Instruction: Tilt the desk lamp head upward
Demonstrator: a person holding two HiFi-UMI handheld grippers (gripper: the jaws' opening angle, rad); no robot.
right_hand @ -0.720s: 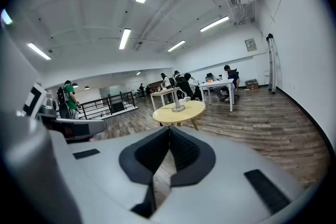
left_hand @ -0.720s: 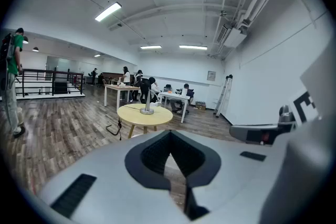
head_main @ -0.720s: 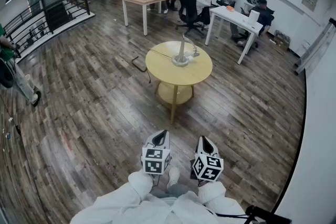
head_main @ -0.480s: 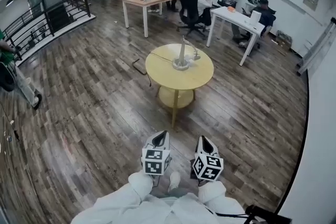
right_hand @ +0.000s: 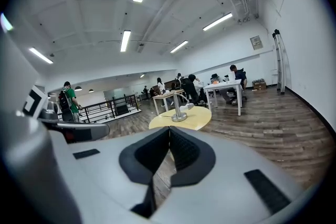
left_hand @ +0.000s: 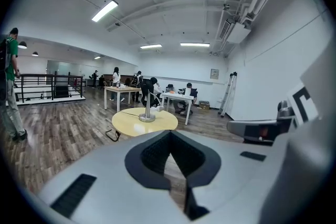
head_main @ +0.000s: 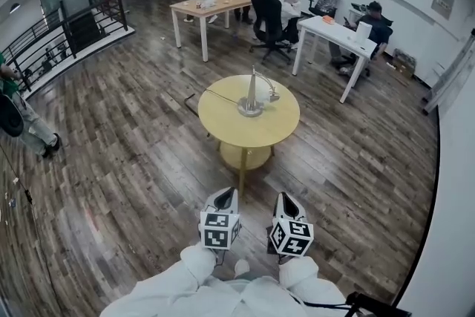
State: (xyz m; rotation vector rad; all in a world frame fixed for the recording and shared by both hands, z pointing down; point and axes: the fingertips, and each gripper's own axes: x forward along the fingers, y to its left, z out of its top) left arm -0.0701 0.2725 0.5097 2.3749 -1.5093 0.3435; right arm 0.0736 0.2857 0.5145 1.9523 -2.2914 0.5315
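Note:
A silver desk lamp stands on a round yellow table ahead of me; its head droops to the right. The lamp shows small in the left gripper view, and the lamp also in the right gripper view. Both grippers are held low and close to my body, well short of the table. My left gripper is shut with nothing in it. My right gripper is shut and empty too. White sleeves hold them at the bottom of the head view.
A cable runs off the table's left side to a black object on the wooden floor. Behind stand a wooden desk and a white desk with seated people and chairs. A railing and a person are at the left.
The view has shifted forward a little: the round table and lamp now sit slightly lower and nearer. Both grippers keep their places, shut.

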